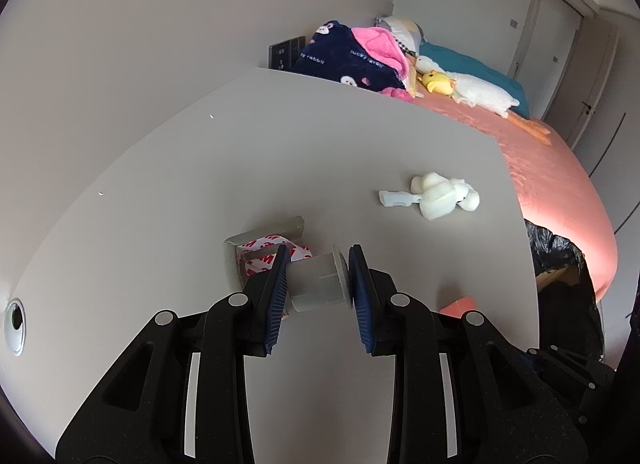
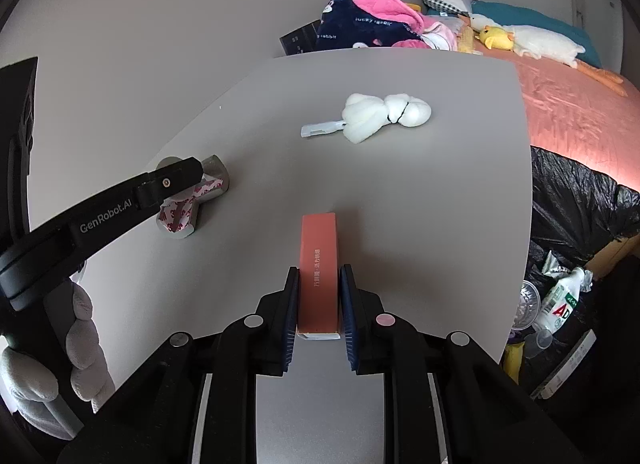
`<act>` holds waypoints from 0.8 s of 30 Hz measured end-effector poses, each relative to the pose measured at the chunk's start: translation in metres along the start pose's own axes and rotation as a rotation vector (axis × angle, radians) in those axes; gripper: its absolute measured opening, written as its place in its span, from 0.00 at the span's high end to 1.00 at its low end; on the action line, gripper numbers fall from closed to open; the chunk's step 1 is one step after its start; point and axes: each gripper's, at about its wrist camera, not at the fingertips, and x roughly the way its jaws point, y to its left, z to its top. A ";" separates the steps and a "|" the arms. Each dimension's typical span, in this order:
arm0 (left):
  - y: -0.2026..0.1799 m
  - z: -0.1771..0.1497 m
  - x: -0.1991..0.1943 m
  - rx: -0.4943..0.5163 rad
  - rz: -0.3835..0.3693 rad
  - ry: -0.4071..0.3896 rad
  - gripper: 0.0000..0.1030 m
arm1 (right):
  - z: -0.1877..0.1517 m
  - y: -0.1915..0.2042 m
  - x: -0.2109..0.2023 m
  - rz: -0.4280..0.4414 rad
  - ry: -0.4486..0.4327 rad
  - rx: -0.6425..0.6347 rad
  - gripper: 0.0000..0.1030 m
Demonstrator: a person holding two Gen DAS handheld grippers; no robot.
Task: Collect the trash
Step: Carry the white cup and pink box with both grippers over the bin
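In the left wrist view, my left gripper (image 1: 319,250) is shut on a short grey plastic cylinder (image 1: 316,284), with both blue pads pressed against its ends. Just behind it on the grey table (image 1: 280,143) lies a grey angled piece with red-and-white printed tape (image 1: 264,242). In the right wrist view, my right gripper (image 2: 320,270) is shut on a long salmon-coloured box (image 2: 318,264) that lies on the table, pointing away from me. White foam lumps (image 2: 376,113) and a small white plastic handle (image 2: 320,128) lie further back on the table.
A black trash bag (image 2: 580,199) stands open beside the table's right edge, with a white bottle (image 2: 560,300) and other rubbish inside. Beyond the table is a bed with a pink sheet (image 2: 580,103), clothes and plush toys. The left gripper's arm (image 2: 100,215) reaches in at the left.
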 end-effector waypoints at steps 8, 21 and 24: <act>-0.016 0.000 -0.012 0.023 -0.045 -0.018 0.71 | 0.009 -0.020 -0.030 0.010 -0.064 0.057 0.79; -0.051 -0.004 -0.025 0.072 -0.089 -0.029 0.71 | 0.011 -0.047 -0.068 -0.014 -0.135 0.089 0.79; -0.061 -0.006 -0.026 0.080 -0.101 -0.025 0.71 | 0.010 -0.053 -0.076 -0.012 -0.148 0.100 0.79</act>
